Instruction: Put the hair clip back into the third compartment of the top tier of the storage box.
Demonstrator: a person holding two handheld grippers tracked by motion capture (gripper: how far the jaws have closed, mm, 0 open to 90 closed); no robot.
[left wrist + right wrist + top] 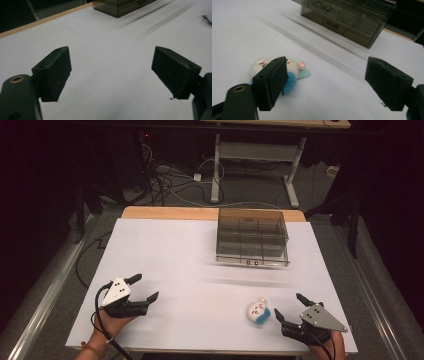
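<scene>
Both your claws gape wide, holding nothing: left claw [144, 287], right claw [288, 306]. The plush toy [257, 312] lies just beside the right claw, ungrasped. Beyond stands the drawer box [252, 239] on the worktop [165, 255], drawers apparently closed.

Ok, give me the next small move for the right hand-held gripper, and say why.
Probably shift the right hand-held gripper a little to its left, toward the plush toy. Its jaws stand wide open with nothing between them, and the toy lies on the white table just off the left jaw, not inside the gap. The left hand-held gripper sits far off.
</scene>
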